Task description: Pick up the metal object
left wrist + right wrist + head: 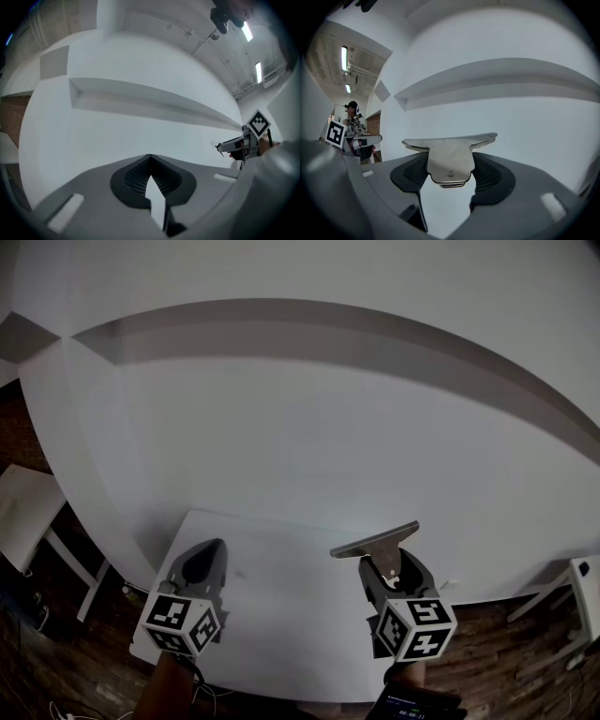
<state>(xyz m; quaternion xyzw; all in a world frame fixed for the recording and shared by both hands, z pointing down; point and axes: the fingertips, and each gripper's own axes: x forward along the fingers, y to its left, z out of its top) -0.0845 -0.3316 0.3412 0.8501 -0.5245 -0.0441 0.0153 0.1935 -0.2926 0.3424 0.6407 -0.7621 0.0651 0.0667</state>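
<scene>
The metal object is a shiny spring clip with a wide flat lip [375, 540]. My right gripper [389, 568] is shut on it and holds it in the air above the white table [281, 615]. In the right gripper view the clip [450, 157] sits between the dark ribbed pads [490, 176], lip across the top. My left gripper [208, 549] hovers level over the table's left part, shut with nothing in it; its tips meet in the left gripper view [149, 159]. That view also shows the clip [229, 144] far off at the right.
A white wall with a long recessed ledge [309, 324] rises just behind the table. Brick-patterned floor [84, 662] surrounds it. White furniture stands at the left [23, 512] and right [581, 587]. A dark device [412, 704] sits at the bottom edge.
</scene>
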